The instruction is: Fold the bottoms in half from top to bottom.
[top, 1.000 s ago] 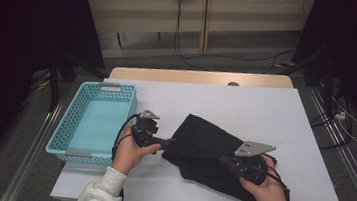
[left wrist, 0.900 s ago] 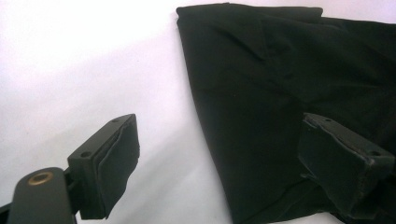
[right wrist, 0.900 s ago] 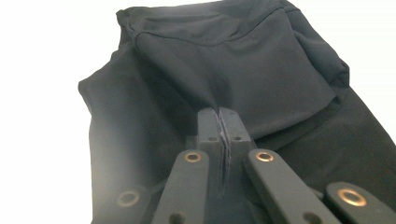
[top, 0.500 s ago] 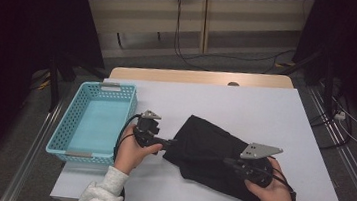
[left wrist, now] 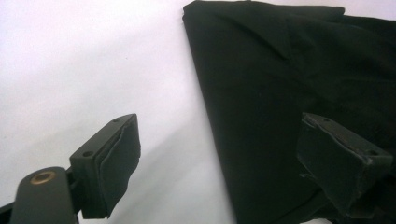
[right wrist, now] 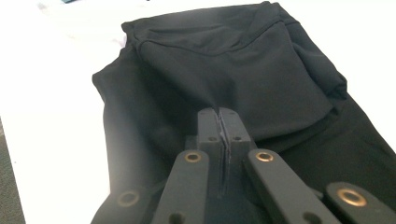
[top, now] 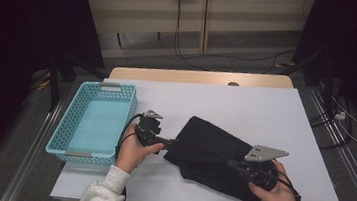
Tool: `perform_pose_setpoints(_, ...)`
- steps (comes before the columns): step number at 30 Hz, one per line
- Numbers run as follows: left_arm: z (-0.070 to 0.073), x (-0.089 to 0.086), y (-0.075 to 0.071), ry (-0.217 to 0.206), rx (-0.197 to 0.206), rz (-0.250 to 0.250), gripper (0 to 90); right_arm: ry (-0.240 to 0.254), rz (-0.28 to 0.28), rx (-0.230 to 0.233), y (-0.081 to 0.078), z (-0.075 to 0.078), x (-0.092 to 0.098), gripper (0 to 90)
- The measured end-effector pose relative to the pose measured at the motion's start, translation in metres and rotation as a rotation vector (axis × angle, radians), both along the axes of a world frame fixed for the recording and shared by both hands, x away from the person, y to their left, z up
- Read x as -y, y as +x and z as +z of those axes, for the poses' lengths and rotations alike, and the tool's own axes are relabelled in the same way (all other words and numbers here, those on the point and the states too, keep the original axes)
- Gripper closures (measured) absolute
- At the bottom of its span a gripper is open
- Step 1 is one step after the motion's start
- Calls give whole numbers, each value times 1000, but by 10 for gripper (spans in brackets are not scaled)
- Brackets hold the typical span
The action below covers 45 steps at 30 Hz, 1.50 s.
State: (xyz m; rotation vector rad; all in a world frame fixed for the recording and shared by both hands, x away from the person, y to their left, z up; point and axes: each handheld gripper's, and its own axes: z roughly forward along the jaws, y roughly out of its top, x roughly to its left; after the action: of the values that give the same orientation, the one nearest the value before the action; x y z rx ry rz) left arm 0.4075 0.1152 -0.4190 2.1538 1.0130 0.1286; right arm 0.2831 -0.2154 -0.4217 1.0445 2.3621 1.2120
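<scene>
the black cloth [top: 215,157] lies partly folded on the white desk [top: 246,107], right of the blue basket [top: 95,122] and apart from it. the work in hand looks like folding that cloth.

the right tool [right wrist: 219,116] has its jaws pressed together, and in the right gripper view the fabric puckers up into them, so it seems to be pinching a fold near the cloth's near right end. in the high view that tool [top: 232,164] sits over the cloth in the person's right hand [top: 277,191].

the left tool [left wrist: 219,154] stands wide, holding nothing. one pad [left wrist: 116,163] hangs over bare desk, the other [left wrist: 341,158] over the cloth, so the cloth's left edge runs between them. from above the left tool [top: 172,141] sits right at the cloth's left corner.

to do this well, i'd say the left tool should come down so its pads straddle that edge squarely, then close on both layers, not just the top one. a shallow bite on dark, slippery-looking fabric would likely slide out once lifted. the right pinch should hold firm while that happens, so the cloth doesn't drag across the desk. then both ends ought to rise together and level, keeping the fabric taut between them, so the fold lands straight with no bunching in the middle.
</scene>
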Motion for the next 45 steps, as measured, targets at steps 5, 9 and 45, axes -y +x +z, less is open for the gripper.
perform_pose_setpoints(5, 1, 1, 0, -6, 9, 1, 139, 6, -4, 1, -2, 1, 4, 891)
perform_pose_setpoints(9, 1, 0, 0, 3, 4, 1, 137, 8, -8, -1, -3, 1, 7, 891)
perform_pose_setpoints(45, -1, -5, -1, 13, -9, -2, 143, -80, -161, 8, 49, -18, 11, 586)
